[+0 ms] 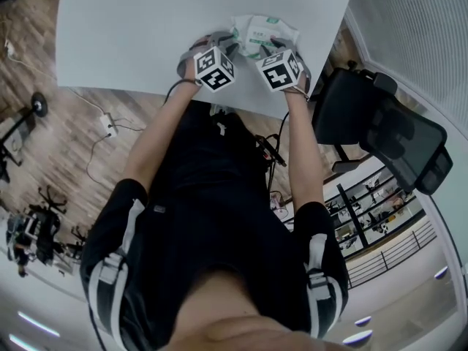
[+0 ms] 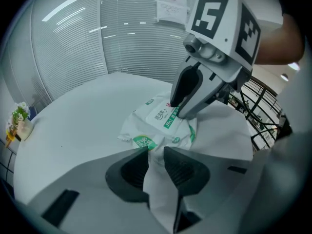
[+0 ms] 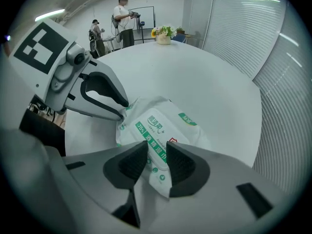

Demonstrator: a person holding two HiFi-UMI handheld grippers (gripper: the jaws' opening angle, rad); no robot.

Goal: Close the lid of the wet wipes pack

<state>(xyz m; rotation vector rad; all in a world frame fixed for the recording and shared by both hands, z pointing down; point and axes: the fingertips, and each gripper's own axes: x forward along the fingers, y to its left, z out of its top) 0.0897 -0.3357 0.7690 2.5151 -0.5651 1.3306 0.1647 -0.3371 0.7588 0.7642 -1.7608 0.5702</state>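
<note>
Though crumpled, wet wipes pack: "75%".

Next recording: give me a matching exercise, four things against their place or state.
1 left gripper
2 right gripper
3 wet wipes pack
4 office chair

a rests on the white table
b black, beside that table
c shut on the pack's plain white end
d shut on the pack's printed lid

Pairs: 1-c, 2-d, 3-a, 4-b

A white table bore a crumpled green-and-white wet wipes pack near one edge, while a small pot of flowers stood at the opposite rim.
</note>
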